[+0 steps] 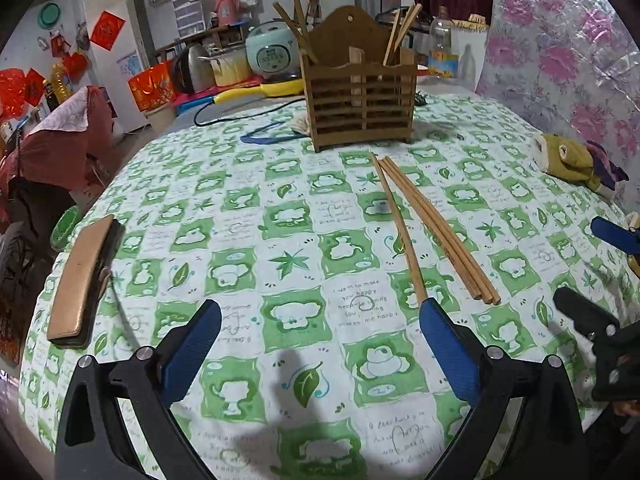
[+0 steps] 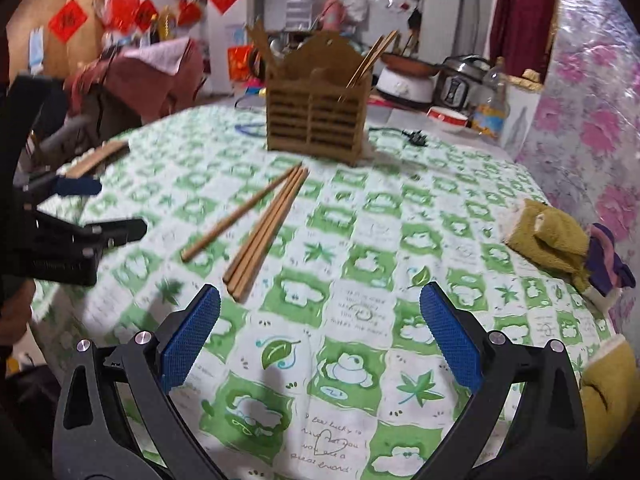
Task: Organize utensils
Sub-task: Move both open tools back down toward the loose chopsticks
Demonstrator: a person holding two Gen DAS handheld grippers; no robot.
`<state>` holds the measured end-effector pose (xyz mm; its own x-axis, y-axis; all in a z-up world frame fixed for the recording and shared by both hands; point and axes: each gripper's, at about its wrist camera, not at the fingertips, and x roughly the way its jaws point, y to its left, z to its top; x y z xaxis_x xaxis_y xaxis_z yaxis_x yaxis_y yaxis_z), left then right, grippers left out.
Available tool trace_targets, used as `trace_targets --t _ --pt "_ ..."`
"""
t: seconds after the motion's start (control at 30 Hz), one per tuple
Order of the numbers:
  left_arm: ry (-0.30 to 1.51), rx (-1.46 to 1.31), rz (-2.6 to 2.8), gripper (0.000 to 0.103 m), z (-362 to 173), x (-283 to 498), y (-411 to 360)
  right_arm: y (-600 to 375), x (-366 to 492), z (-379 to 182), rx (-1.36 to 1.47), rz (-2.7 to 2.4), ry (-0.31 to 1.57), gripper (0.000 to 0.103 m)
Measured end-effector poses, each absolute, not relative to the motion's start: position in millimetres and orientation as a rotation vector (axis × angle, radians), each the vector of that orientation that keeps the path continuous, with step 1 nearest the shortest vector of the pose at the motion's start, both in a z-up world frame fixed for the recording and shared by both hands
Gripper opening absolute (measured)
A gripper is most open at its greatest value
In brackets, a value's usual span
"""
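Several wooden chopsticks lie loose on the green-and-white tablecloth, one apart from a tight bundle. Behind them stands a slatted wooden utensil holder with a few chopsticks upright in it. My left gripper is open above the cloth, its right pad close to the near end of the single chopstick. In the right wrist view the same chopsticks lie ahead to the left, the holder stands behind them, and my right gripper is open with nothing between its fingers.
A flat tan case lies near the table's left edge. A plush toy rests by the floral wall at right. A blue cord and black plug lie near the holder. Rice cookers and a bottle stand behind.
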<state>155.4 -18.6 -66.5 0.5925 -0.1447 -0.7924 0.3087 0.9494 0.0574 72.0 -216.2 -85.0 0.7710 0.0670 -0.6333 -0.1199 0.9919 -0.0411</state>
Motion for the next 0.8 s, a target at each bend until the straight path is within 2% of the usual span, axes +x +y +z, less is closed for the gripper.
trace_targets --t 0.8 --pt "0.989 0.201 -0.410 0.097 -89.8 173.7 -29.5 -195.5 129.4 -110.5 -0.241 0.165 0.890 0.096"
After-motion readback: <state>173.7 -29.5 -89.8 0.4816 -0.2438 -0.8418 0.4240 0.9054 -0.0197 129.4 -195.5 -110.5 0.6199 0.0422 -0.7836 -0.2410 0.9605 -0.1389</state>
